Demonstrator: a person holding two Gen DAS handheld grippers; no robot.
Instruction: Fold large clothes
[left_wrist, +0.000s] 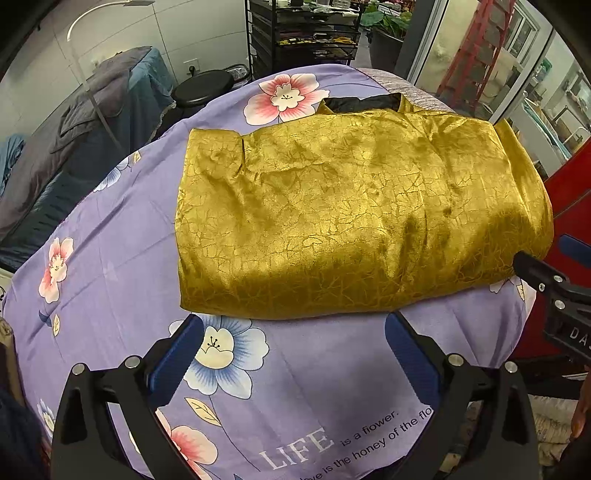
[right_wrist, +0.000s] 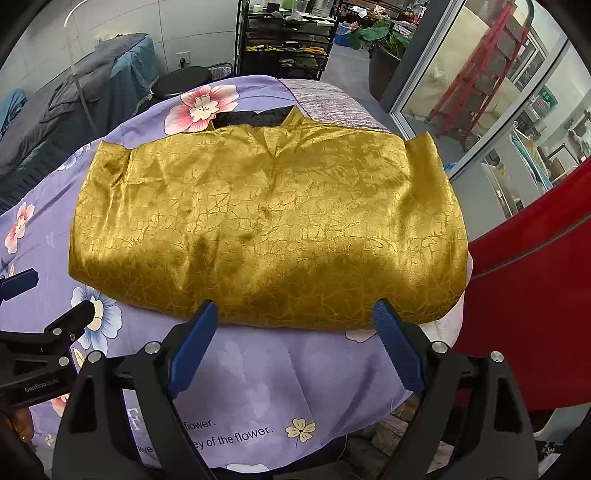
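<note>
Lilac floral cotton sheet (left_wrist: 110, 266) printed with pink and blue blossoms and white lettering covers the worktop, and a black wire shelving rack (left_wrist: 303, 33) stands behind it at 12 o'clock. A grey-blue quilted cover (left_wrist: 92, 122) drapes over furniture at 10 o'clock, with a round black stool (left_wrist: 203, 88) just beside the worktop's far edge. A red ladder (right_wrist: 476, 70) shows through glass panels at 1 o'clock.

In the middle of the sheet lies the shiny mustard-gold crackle-patterned garment (left_wrist: 343, 206), folded into a broad rectangle with its black-lined collar at the far edge and both sleeves tucked in. Its near fold runs across the frame just ahead of both tools.

The left tool (left_wrist: 293, 354) hovers over the sheet at 6 o'clock of the garment, its blue-padded fingers (left_wrist: 177, 354) spread wide and grasping nothing. The right tool (right_wrist: 295, 343) is likewise released, its blue pads (right_wrist: 397, 347) splayed apart, their tips close to the garment's near fold. From the left wrist view it appears at 3 o'clock, near the garment's right end.
</note>
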